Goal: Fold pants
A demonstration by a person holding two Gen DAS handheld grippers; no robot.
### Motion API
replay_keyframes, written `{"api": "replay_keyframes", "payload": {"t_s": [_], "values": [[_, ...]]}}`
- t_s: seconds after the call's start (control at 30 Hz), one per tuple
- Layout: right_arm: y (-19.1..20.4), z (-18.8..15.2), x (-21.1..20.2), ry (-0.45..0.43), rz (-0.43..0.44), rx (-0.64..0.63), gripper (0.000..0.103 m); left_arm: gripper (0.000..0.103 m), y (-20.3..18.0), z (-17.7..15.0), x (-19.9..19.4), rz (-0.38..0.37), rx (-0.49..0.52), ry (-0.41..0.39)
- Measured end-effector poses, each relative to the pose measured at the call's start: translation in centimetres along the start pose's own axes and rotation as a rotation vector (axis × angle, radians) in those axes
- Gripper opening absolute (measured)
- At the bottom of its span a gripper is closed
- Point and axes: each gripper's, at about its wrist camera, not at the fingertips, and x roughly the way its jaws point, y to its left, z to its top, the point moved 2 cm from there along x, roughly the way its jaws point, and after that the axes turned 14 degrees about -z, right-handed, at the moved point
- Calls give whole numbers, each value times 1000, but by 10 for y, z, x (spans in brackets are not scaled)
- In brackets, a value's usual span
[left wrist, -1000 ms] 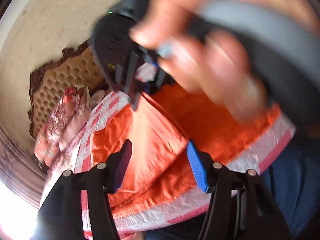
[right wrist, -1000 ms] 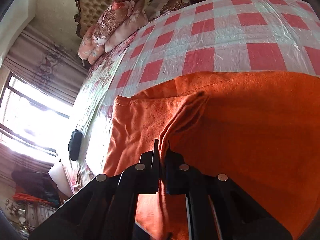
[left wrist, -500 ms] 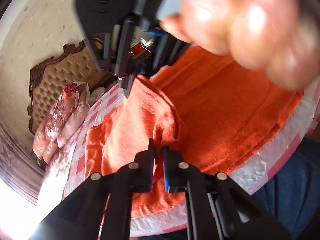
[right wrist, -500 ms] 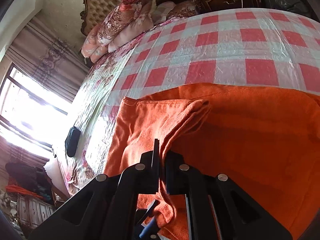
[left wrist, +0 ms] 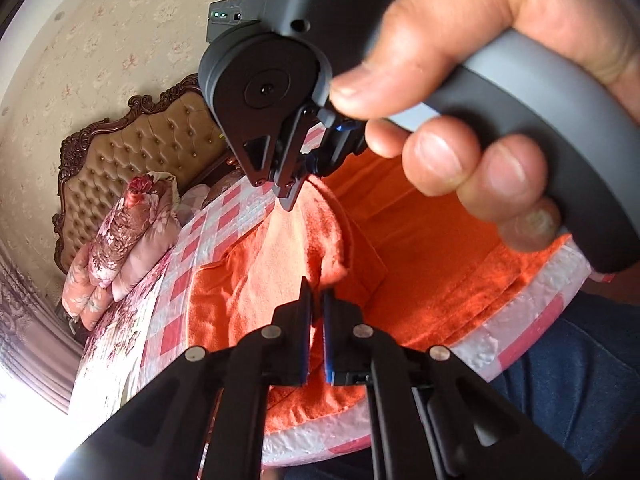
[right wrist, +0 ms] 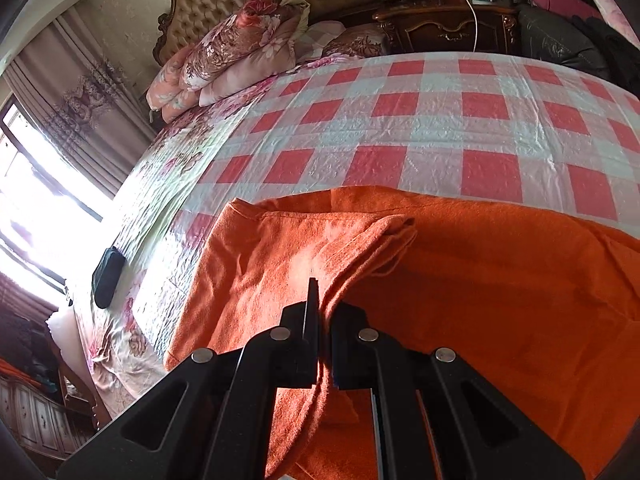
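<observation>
**Both grippers clamped on one pair of orange pants**

Counted: one pair of orange pants (right wrist: 480,280), two hand-held grippers, one hand in view, one checked bedspread (right wrist: 440,120), one stack of floral pillows (right wrist: 240,48), one tufted headboard (left wrist: 140,148), one dark wooden nightstand (right wrist: 440,28), and one small dark object (right wrist: 107,278) lying on the bed edge far to the left of the right gripper.

The pants lie spread on the bedspread directly ahead of and beneath both grippers. The left gripper (left wrist: 317,304) has its jaws together on a raised fold of the orange cloth. The right gripper (right wrist: 325,300) is likewise pinched on a bunched ridge of the fabric, which runs away from its fingertips toward the upper right. In the left wrist view the right gripper (left wrist: 290,196) hangs above and beyond the left one, its tips on the same lifted fold, with the person's hand (left wrist: 460,120) wrapped round its grey handle.

Against a second ago: the left jaws then stood wide apart with the cloth lying between them; they have just been closing and now grip it. The right gripper was already clamped and remains so. The fold between the two grippers now stands higher off the bed, and more of the bedspread and nightstand shows beyond the right gripper.
</observation>
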Motion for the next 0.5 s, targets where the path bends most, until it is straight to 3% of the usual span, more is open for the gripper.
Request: {"api": "replay_keyframes", "payload": {"t_s": [0.17, 0.33, 0.5], "values": [[-10, -5, 2, -19, -43, -3, 6, 5, -3, 2, 6, -42, 0, 5], [-28, -17, 30, 35, -59, 30, 6, 5, -6, -5, 27, -129, -59, 72], [-48, -26, 41, 58, 49, 135, 11, 5, -14, -10, 32, -138, -46, 87]]}}
